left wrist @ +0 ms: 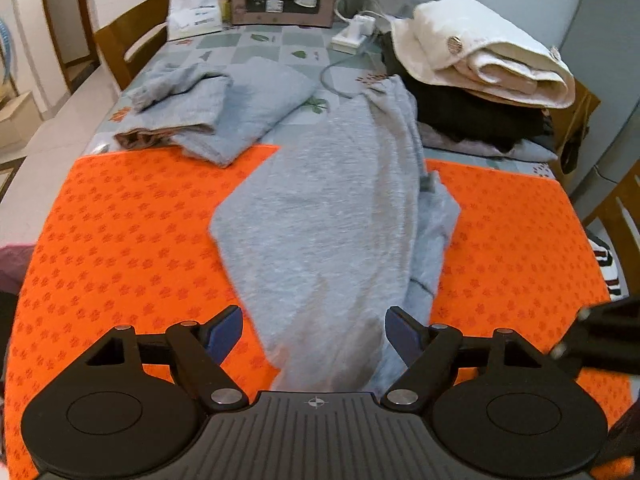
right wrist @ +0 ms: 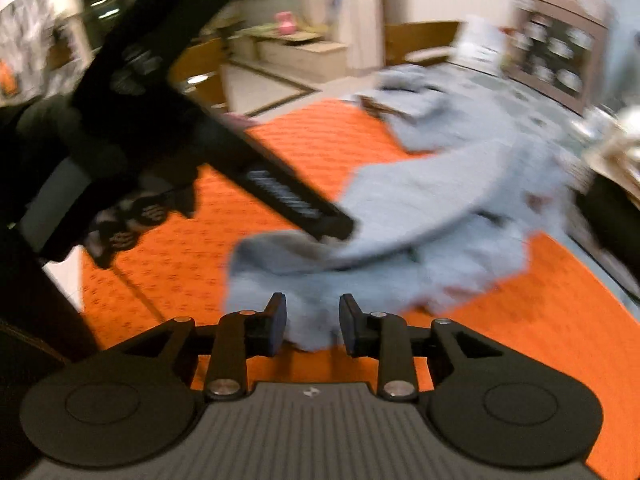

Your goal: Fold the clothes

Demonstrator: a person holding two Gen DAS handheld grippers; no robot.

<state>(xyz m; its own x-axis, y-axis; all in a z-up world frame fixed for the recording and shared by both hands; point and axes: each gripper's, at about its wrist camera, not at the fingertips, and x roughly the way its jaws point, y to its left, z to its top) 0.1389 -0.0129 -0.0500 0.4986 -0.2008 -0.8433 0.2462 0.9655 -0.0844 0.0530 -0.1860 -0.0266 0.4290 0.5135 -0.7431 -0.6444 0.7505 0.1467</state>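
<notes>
Mid-fold on the grey garment (left wrist: 332, 208): it lies lengthwise down the middle of the orange mat (left wrist: 120, 248), near end under both tools, right edge bunched, with a second grey piece (left wrist: 216, 108) crumpled at far left and a folded stack (left wrist: 480, 68) at far right. Left gripper (left wrist: 314, 330) is spread wide, straddling the near hem without pinching it; right gripper (right wrist: 313, 322) is part-open just over the near edge, cloth in the gap but pads not pressing. Next move, I'd judge: both close on the near corners, then carry them toward the far end.
</notes>
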